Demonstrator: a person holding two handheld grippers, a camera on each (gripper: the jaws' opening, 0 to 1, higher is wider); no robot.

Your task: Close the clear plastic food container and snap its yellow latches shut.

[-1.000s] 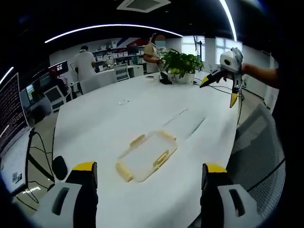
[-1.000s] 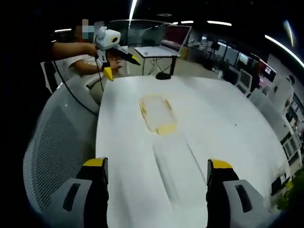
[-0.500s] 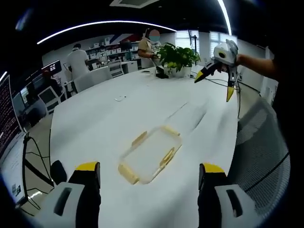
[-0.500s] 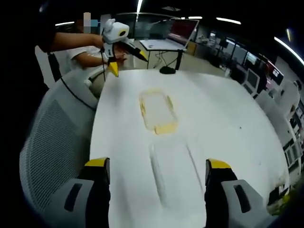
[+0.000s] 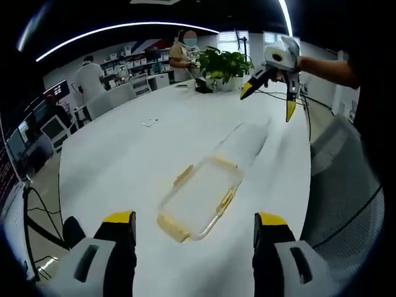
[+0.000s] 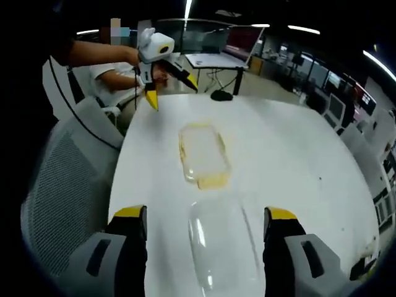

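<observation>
Jaws on your left gripper (image 5: 193, 257) stand wide apart and hold nothing. Seen from the right gripper view, this same gripper (image 6: 170, 77) is up in the air past the far end of the lid, with its yellow tips spread.

Your right gripper (image 6: 204, 250) is wide open too, with nothing between its jaws. From the left gripper view you can see it (image 5: 267, 91) held high over the far side of the table (image 5: 117, 161), jaws apart.

Between the left jaws, a bit ahead, lies the lid (image 5: 198, 198). It is flat on the white table, see-through, with yellow latches (image 5: 225, 202) sticking out along its edges. Nothing sits on it. Just past it, touching or nearly touching its far end, is the clear tub (image 5: 250, 141). It looks empty. In the right gripper view the tub (image 6: 223, 250) lies between the right jaws, and the lid (image 6: 203, 154) is just beyond it.

A plant (image 5: 223, 65) stands at the far end of the table, and a mesh chair (image 6: 62, 185) is beside it.
</observation>
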